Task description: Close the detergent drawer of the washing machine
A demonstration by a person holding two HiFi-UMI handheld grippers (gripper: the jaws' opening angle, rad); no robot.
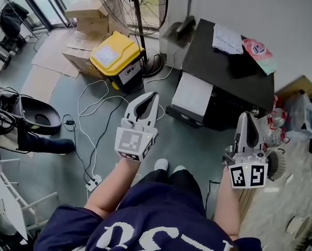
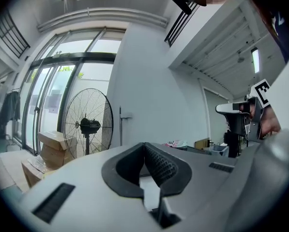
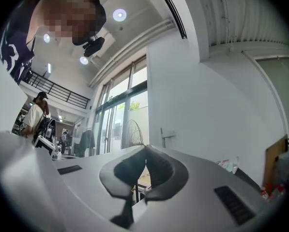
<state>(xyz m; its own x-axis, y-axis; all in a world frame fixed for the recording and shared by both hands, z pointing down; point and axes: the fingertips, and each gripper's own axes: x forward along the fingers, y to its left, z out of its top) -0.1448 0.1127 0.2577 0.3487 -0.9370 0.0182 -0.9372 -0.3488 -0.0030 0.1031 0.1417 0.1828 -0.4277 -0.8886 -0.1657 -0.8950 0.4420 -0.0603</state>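
The person's dark shirt (image 1: 156, 218) fills the bottom edge and hides the legs, apart from two white shoe tips (image 1: 161, 164). Above it, the left gripper (image 1: 153, 96) and the right gripper (image 1: 246, 115) each have their jaws pressed together, with nothing between them. White cables (image 1: 93, 109) loop over the floor (image 1: 197, 140). Beyond the right gripper stands the black washing machine (image 1: 205, 61), with a cloth (image 1: 227, 38) and a packet (image 1: 258, 51) on top. A white panel (image 1: 192, 94) juts from its front, but I cannot tell whether this is the drawer. Further left are a yellow bin (image 1: 116, 56) and a fan (image 1: 137, 4), its top cut off.
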